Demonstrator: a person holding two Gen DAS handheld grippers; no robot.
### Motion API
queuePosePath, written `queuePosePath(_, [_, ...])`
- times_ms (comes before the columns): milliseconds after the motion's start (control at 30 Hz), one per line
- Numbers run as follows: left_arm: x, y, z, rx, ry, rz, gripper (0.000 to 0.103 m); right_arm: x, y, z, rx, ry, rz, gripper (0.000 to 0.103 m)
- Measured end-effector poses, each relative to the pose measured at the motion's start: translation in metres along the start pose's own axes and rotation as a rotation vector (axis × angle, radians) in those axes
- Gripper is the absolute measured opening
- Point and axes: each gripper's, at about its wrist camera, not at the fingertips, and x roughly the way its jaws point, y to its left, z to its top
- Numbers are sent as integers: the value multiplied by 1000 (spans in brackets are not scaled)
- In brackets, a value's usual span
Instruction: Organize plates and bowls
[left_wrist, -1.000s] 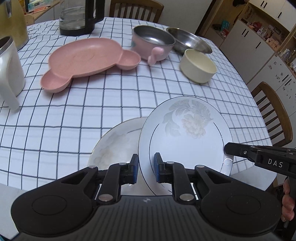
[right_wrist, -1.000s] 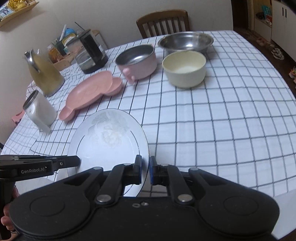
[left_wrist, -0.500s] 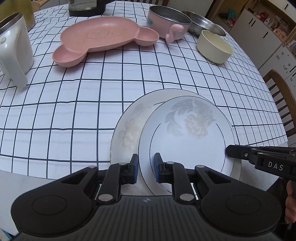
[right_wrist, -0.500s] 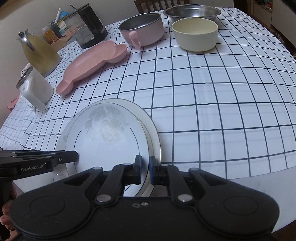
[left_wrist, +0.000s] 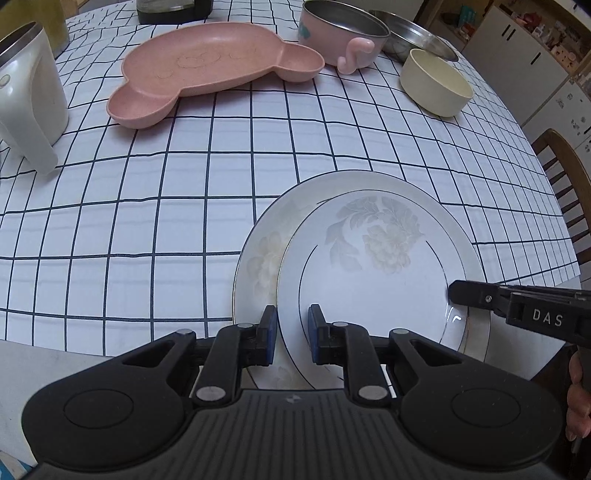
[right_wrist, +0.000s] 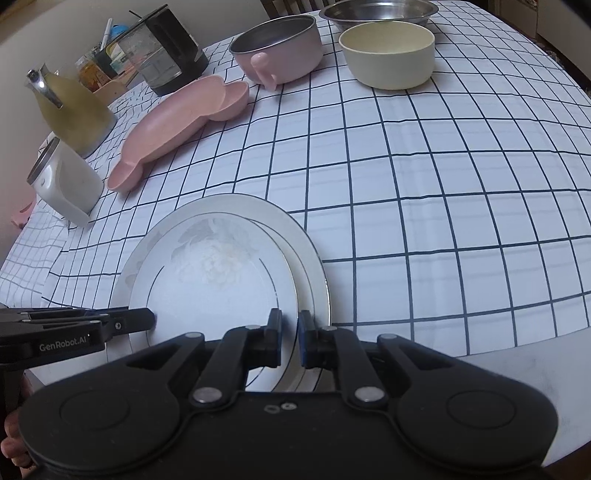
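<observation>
A white floral plate (left_wrist: 376, 273) lies on a larger white floral plate (left_wrist: 258, 262) at the table's near edge. My left gripper (left_wrist: 291, 332) is shut on the near-left rim of the upper plate. My right gripper (right_wrist: 290, 334) is shut on its opposite rim, and shows at the right in the left wrist view (left_wrist: 456, 293). The two plates also show in the right wrist view, upper (right_wrist: 214, 284) on lower (right_wrist: 310, 258). A pink divided plate (left_wrist: 207, 70), a pink steel-lined bowl (left_wrist: 343, 33), a cream bowl (left_wrist: 436, 83) and a steel bowl (left_wrist: 417, 35) stand at the far side.
A white jug (left_wrist: 26, 92) stands at the left edge, with a yellow-green jug (right_wrist: 74, 114) and a glass kettle (right_wrist: 166, 51) behind. The checked tablecloth (left_wrist: 166, 203) covers the table. A wooden chair (left_wrist: 569, 177) stands at the right.
Both grippers have brought the upper plate down and forward over the larger plate; it now lies flatter and nearly centred on it. Both stay shut on its rim.
</observation>
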Motion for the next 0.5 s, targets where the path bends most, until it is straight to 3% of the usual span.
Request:
queuePosePath(333, [-3,5,0,9,52,-32,17,2,-4,3,55,3,2,8])
queuePosePath(500, [-8,7,-2,21,39,-39,17,3,-3,2,49,5,3,8])
